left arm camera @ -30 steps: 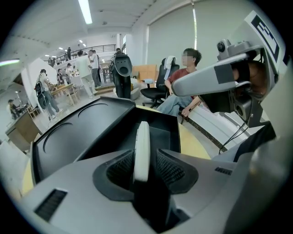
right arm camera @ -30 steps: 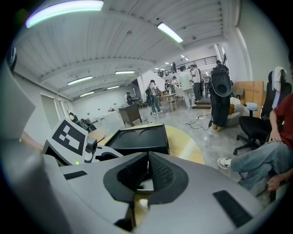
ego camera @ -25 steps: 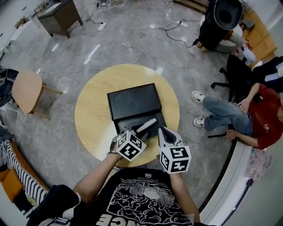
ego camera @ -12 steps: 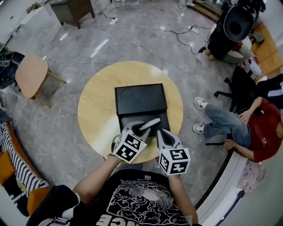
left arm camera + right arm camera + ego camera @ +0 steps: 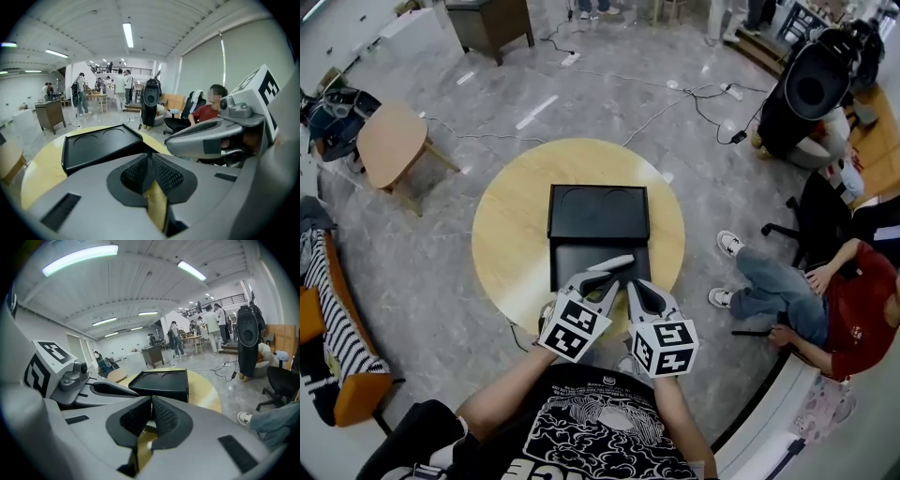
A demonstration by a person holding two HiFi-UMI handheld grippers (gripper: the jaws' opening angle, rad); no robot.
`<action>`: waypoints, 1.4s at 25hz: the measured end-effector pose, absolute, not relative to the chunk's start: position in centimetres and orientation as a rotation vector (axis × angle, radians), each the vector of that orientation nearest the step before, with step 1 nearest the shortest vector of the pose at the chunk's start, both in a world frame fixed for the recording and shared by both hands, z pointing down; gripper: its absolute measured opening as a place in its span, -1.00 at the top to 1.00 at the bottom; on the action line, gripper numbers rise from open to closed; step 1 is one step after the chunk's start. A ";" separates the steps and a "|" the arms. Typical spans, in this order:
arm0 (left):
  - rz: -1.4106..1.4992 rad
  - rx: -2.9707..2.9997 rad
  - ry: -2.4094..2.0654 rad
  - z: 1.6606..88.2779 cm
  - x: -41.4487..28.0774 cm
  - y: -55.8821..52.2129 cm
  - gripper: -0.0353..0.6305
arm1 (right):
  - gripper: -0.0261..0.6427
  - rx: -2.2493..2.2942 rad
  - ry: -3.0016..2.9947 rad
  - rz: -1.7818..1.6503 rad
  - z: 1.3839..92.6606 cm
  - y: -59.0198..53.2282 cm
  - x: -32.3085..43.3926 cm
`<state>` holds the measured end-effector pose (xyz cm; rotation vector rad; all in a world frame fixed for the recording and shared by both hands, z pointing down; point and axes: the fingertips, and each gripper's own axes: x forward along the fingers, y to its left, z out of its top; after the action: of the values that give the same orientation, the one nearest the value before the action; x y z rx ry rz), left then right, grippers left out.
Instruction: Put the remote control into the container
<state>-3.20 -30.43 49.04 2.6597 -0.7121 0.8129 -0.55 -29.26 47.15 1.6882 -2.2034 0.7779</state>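
Note:
The black container (image 5: 572, 255) stands open on the round yellow table (image 5: 506, 244), its lid half (image 5: 598, 211) with two round hollows at the far side. A silver-grey remote control (image 5: 613, 262) lies in the near half. My left gripper (image 5: 600, 278) sits just behind the remote's near end, its jaws closing with nothing between them; in the left gripper view (image 5: 150, 158) the pads nearly meet. My right gripper (image 5: 630, 285) is beside it on the right, shut and empty, its pads together in the right gripper view (image 5: 151, 403).
A small wooden side table (image 5: 389, 141) stands at the left. A person sits on an office chair (image 5: 811, 211) at the right, with legs stretched toward the table. A black speaker-like unit (image 5: 811, 94) and floor cables (image 5: 675, 103) lie beyond the table.
The left gripper had the remote between its wide jaws over the container. It has let go and drawn back a little toward me, and its jaws have come together. The remote now lies in the container.

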 end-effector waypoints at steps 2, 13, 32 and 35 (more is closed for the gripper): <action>0.800 2.645 -0.747 48.5 -3.0 -29.7 0.78 | 0.85 1.660 -2.226 0.773 47.2 -28.6 -0.5; 0.728 2.573 -0.964 46.2 -4.3 -24.6 0.83 | 0.85 1.484 -2.367 0.720 45.9 -24.5 -2.5; 0.613 2.475 -1.199 44.1 -5.0 -19.1 0.85 | 0.85 1.395 -2.466 0.629 43.8 -18.2 -3.1; 0.617 2.471 -1.214 43.6 -5.3 -18.9 0.85 | 0.85 1.395 -2.469 0.635 43.3 -17.9 -3.3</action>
<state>-5.34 -18.89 43.58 2.4709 -1.2142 0.6171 -3.34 -17.92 43.34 1.3951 -2.4694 0.6351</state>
